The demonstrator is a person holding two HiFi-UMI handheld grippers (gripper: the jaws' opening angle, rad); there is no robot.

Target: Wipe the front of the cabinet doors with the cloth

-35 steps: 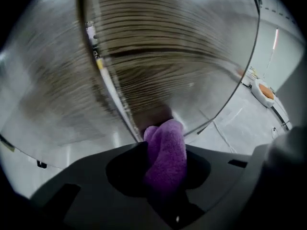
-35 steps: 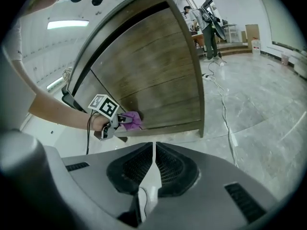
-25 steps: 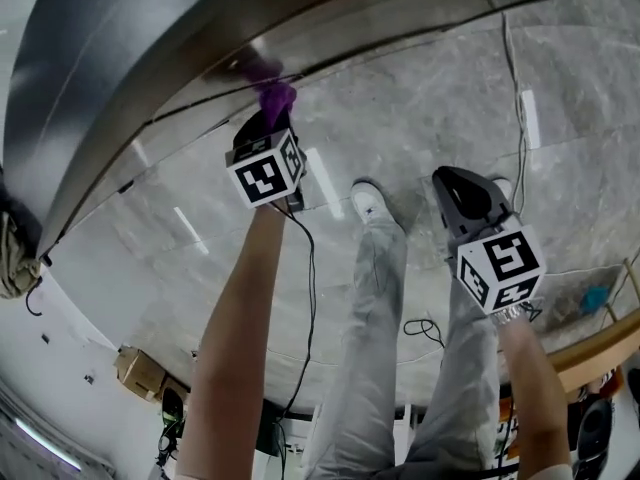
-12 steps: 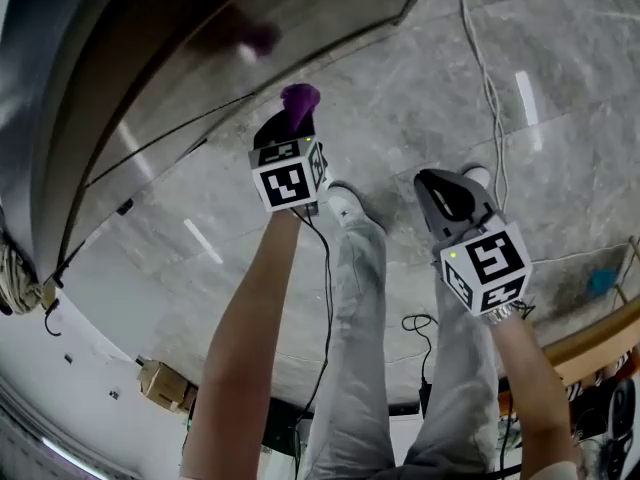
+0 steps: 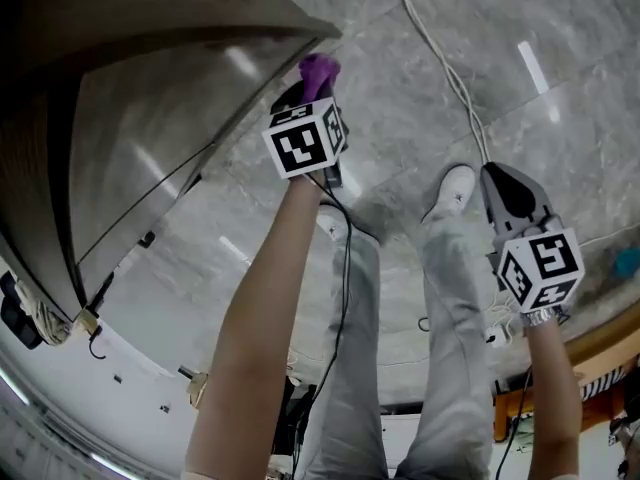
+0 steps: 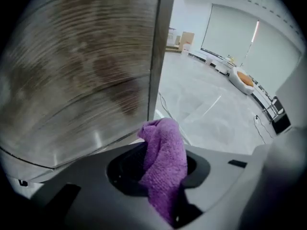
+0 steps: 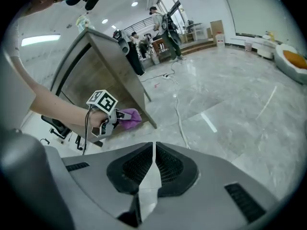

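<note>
My left gripper [image 5: 315, 80] is shut on a purple cloth [image 5: 319, 71], held close to the lower corner of the brown cabinet door [image 5: 150, 118]. In the left gripper view the cloth [image 6: 164, 164] bulges up between the jaws, just short of the door's glossy front [image 6: 72, 80] and its grey edge strip [image 6: 160, 47]. The right gripper view shows the left gripper [image 7: 111, 120] with the cloth [image 7: 127, 117] at the cabinet's [image 7: 103, 75] bottom corner. My right gripper [image 5: 510, 193] hangs shut over the floor, off to the right, holding nothing; its jaws meet [image 7: 153, 150].
A white cable [image 5: 440, 68] runs across the grey marble floor [image 5: 560, 28]. My legs and white shoes [image 5: 452, 188] stand below the grippers. A wooden ledge [image 5: 560, 353] lies at the right. People [image 7: 165, 25] stand far off in the room.
My left gripper with the cloth moved right along the door to its lower corner. The view swung, and the right gripper shifted right and down.
</note>
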